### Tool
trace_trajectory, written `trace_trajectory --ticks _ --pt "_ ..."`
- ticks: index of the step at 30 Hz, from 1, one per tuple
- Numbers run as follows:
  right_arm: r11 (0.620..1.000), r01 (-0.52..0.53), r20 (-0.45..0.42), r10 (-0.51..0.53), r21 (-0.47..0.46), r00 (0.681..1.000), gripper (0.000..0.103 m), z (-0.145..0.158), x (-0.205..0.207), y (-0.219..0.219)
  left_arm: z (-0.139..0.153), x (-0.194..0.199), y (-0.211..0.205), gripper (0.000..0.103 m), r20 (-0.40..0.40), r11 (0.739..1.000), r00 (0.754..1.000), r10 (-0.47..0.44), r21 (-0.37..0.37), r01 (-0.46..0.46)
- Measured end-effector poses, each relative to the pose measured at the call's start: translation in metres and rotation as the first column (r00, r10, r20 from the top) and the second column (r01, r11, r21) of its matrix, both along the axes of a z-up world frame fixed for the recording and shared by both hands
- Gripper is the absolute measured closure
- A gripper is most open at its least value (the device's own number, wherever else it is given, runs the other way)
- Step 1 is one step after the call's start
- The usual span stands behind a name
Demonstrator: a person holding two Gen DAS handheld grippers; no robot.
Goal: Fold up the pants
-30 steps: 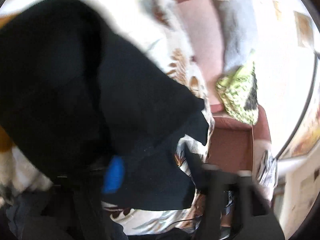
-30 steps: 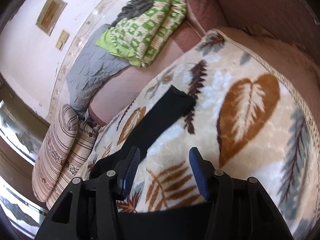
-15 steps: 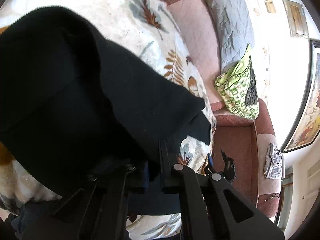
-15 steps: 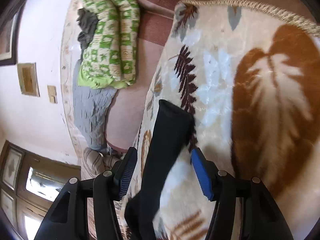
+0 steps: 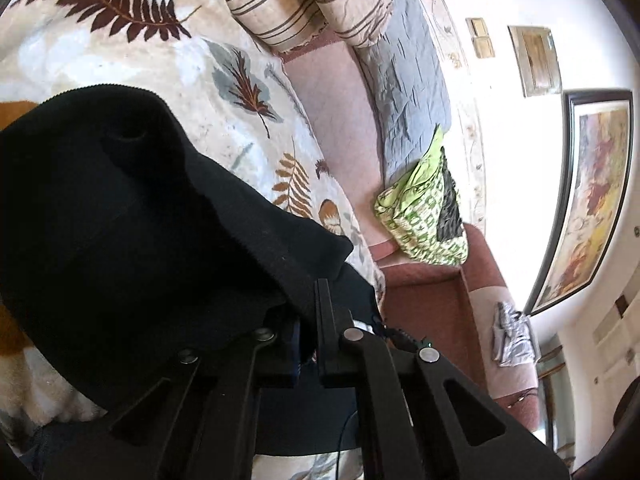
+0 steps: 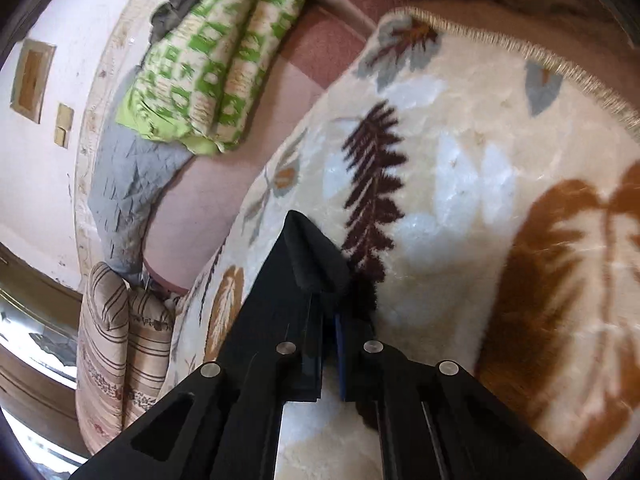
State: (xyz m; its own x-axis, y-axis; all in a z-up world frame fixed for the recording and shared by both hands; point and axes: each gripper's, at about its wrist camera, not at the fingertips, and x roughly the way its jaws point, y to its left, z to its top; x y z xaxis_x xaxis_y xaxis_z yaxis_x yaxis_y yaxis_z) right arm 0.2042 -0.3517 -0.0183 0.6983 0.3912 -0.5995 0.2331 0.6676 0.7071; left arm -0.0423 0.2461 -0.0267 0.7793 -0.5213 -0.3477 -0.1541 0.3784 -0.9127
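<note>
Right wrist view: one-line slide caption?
Right gripper shut on the black pants leg end, over the leaf-print blanket.

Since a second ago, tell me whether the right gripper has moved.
Yes. The right gripper came in over the pants and shut on the leg end; against the dark fern leaf on the blanket, it closed in from an open stance.

We see the pants (image 5: pixel 120 216) as matt black knit cloth with a fine weave. Blanket (image 6: pixel 460 184) is fuzzy plush fleece, fringed at its edge. Both grippers, left (image 5: pixel 308 320) and right (image 6: pixel 328 312), are matt black plastic with shiny metal rivets. Quilt (image 5: pixel 408 92) is crinkled grey cloth; the picture (image 5: pixel 592 200) looks glossy.
</note>
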Motion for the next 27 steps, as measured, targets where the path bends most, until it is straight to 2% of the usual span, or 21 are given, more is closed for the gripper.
trace_trajectory --ticks 4,8,10,12,14,16,17,18,19,21,24,25,27 --pt "1.0 0.018 0.016 -0.018 -0.015 1.0 0.1 0.026 -0.042 -0.005 0.003 0.01 -0.006 0.1 -0.012 0.999 1.0 -0.007 -0.036 0.007" --pt "1.0 0.016 0.034 -0.016 -0.008 0.999 0.1 0.045 -0.077 -0.014 0.031 0.041 0.016 0.1 0.021 1.0 1.0 0.011 0.015 -0.012" --pt "1.0 0.024 0.026 -0.024 -0.015 0.999 0.1 0.045 -0.093 -0.019 0.04 0.064 0.03 0.1 0.014 0.999 0.999 0.031 0.018 -0.031" --pt "0.999 0.041 -0.017 -0.042 -0.006 0.999 0.1 0.034 -0.098 -0.024 0.039 0.087 0.044 0.1 -0.014 0.997 0.998 0.067 0.046 -0.066" --pt "0.998 0.058 -0.063 -0.058 -0.004 0.996 0.1 0.023 -0.1 -0.027 0.025 0.116 0.058 0.1 -0.055 0.997 0.996 0.075 0.039 -0.073" --pt "0.998 0.066 -0.098 -0.065 -0.001 0.993 0.1 0.013 -0.102 -0.027 0.0 0.138 0.07 0.1 -0.152 0.993 0.983 0.107 0.069 -0.098" --pt "0.998 0.065 -0.111 -0.066 -0.014 0.992 0.1 0.011 -0.103 -0.026 -0.021 0.152 0.072 0.1 -0.207 0.997 0.975 0.076 0.04 -0.069" --pt "0.997 0.065 -0.121 -0.068 -0.027 0.99 0.1 0.008 -0.104 -0.025 -0.03 0.157 0.072 0.1 -0.238 0.997 0.969 0.065 0.049 -0.055" --pt "0.997 0.071 -0.137 -0.074 -0.03 0.988 0.099 0.003 -0.105 -0.026 -0.039 0.161 0.07 0.1 -0.264 0.997 0.963 0.062 0.07 -0.045" --pt "0.994 0.103 -0.173 -0.11 -0.046 0.979 0.098 -0.004 -0.108 -0.032 -0.04 0.16 0.067 0.099 -0.244 0.995 0.968 0.062 0.085 -0.042" --pt "0.977 0.188 -0.191 -0.204 -0.098 0.96 0.093 -0.004 -0.116 -0.048 -0.034 0.154 0.069 0.095 -0.222 0.996 0.972 0.072 0.07 -0.058" --pt "0.972 0.203 -0.176 -0.222 -0.121 0.959 0.093 0.001 -0.118 -0.05 -0.031 0.153 0.071 0.089 -0.217 0.996 0.973 0.084 0.06 -0.072" --pt "0.958 0.193 -0.11 -0.22 -0.214 0.969 0.093 0.02 -0.12 -0.044 -0.021 0.144 0.085 0.067 -0.183 0.987 0.971 0.155 0.066 -0.145"
